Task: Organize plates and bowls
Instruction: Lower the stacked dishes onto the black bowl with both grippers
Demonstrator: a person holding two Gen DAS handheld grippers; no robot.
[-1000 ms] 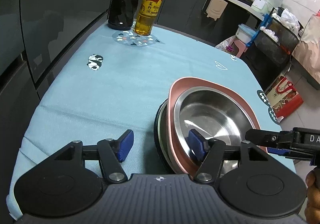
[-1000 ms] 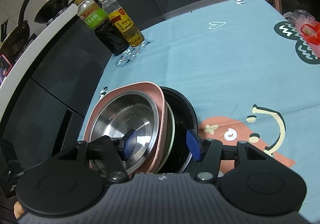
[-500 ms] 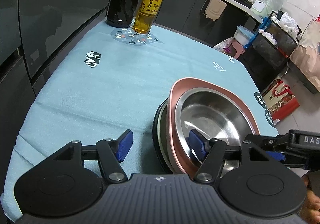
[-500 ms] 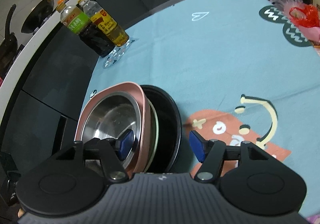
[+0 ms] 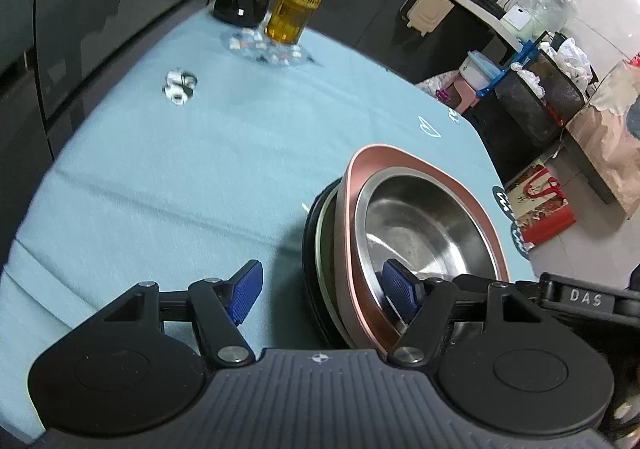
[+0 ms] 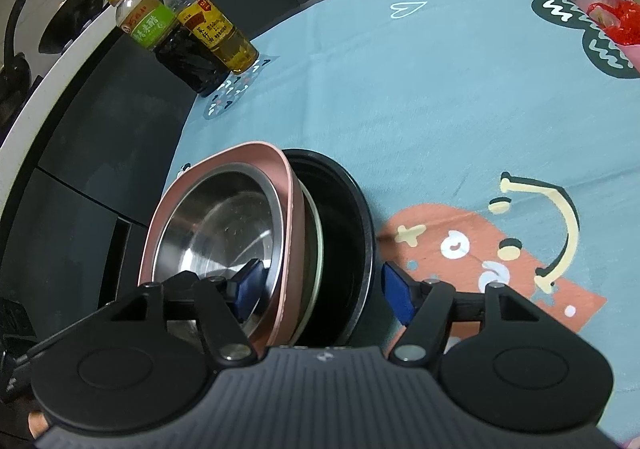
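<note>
Four dishes sit nested in one stack near the worktop (image 6: 440, 89) edge, on the blue printed cloth: black bowl (image 6: 348, 209) at the bottom, a thin pale-green plate (image 6: 316, 233) in it, then the pink dish (image 6: 288, 185), w/ the steel bowl (image 6: 216, 233) on top. Pink dish and steel bowl look tipped toward the cabinet side in the right wrist view, not seated flat; hard to be sure thru the fisheye.

Main change: right claw (image 6: 320, 285) has just been opening, jaws now spread as wide as they go. One pad hangs inside the steel bowl, the other outside the black bowl's rim, so the stack's near edge is between them but neither pad seems to press on it. Compared w/ a sec ago the outer pad has swung clear of the black bowl.

Left claw (image 5: 324, 289) is spread too, same as before: one pad inside the steel bowl, the other over bare cloth, nothing pinched.

Two bottles (image 6: 188, 37) stand far off at the back edge, untouched.

My read: stacking is prob. done and the right side has let go; what's left is maybe squaring up the tilted top pieces.
</note>
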